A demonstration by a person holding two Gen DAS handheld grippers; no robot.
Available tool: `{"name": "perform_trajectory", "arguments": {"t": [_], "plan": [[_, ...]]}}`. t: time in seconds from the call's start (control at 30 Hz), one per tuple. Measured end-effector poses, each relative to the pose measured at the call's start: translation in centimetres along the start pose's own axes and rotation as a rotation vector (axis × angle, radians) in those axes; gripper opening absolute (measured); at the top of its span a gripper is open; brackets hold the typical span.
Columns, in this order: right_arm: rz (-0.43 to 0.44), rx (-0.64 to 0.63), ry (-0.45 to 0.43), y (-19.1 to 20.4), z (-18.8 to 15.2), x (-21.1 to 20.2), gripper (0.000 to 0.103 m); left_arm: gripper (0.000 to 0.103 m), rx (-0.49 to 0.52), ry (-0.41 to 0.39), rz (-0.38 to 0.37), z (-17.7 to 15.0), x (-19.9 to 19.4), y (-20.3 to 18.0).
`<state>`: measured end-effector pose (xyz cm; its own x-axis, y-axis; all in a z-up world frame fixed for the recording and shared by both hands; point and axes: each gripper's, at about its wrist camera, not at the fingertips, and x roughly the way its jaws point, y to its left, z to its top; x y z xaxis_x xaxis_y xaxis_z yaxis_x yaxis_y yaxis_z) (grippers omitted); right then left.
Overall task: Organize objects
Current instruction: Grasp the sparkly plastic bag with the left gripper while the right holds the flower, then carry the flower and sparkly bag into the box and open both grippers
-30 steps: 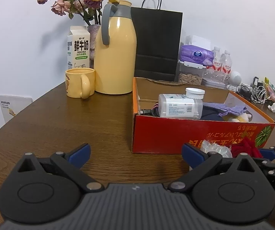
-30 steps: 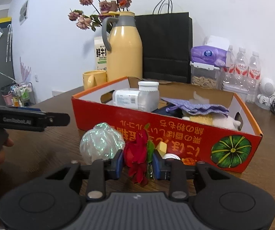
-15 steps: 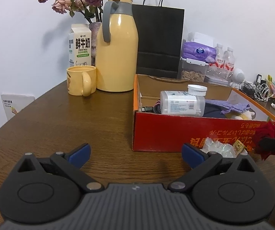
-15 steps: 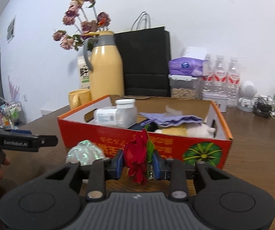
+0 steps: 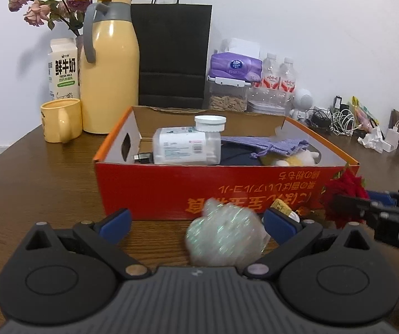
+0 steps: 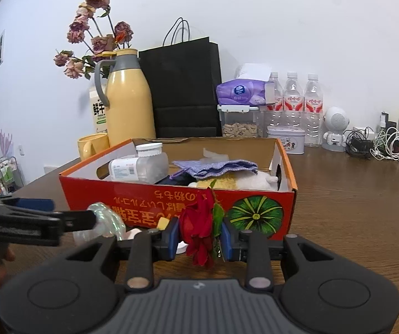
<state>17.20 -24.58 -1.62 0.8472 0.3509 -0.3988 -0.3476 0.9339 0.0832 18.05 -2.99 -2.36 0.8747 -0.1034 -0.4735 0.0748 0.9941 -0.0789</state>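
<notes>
Your right hand-held gripper (image 6: pixel 199 238) is clamped on a red artificial rose (image 6: pixel 200 222), its blue pads pressing the bloom and leaf from both sides, and it holds the flower clear of the desk (image 6: pixel 352 208), just in front of the near wall of the red cardboard box (image 6: pixel 149 197). That position makes sense as a staging point: the box already holds a white-capped plastic bottle (image 6: pixel 139 167), a lilac drawstring pouch (image 6: pixel 216 167) and a plush toy (image 6: pixel 257 181), so the rose most likely goes over the rim next. Your left hand-held gripper (image 5: pixel 196 222) stands wide open, with a crumpled iridescent wrapper (image 5: pixel 224 236) lying on the desk between its fingers, nearer the right one; the pads do not press on it. This looks like an approach for the next pickup. Mind the soft petals when releasing, and keep the two grippers apart, as they sit close beside each other.
</notes>
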Motion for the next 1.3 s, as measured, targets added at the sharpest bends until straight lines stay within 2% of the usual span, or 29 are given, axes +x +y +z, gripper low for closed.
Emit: {"name": "perform_trajectory", "arguments": {"t": [0.37,0.53,0.6,0.7,1.03,1.3], "plan": [[0.015,-0.012,0.003,0.4,-0.1,0.0,0.029,0.100,-0.008,0.072,-0.002,0.2,2.1,-0.8],[0.014,-0.012,0.005,0.4,-0.1,0.0,0.029,0.065,0.000,0.100,-0.032,-0.1,2.2,-1.1],[0.013,-0.014,0.007,0.5,-0.1,0.0,0.029,0.055,0.000,0.102,-0.044,-0.2,2.2,-1.1],[0.012,-0.015,0.008,0.5,-0.1,0.0,0.029,0.050,0.001,0.080,-0.063,-0.3,1.7,-1.0],[0.010,-0.017,0.012,0.6,-0.2,0.2,0.029,0.049,0.005,0.045,-0.064,-0.3,1.0,-1.0],[0.002,-0.016,-0.007,0.5,-0.1,0.0,0.029,0.049,0.007,-0.017,-0.073,0.3,-0.7,-1.1]]}}
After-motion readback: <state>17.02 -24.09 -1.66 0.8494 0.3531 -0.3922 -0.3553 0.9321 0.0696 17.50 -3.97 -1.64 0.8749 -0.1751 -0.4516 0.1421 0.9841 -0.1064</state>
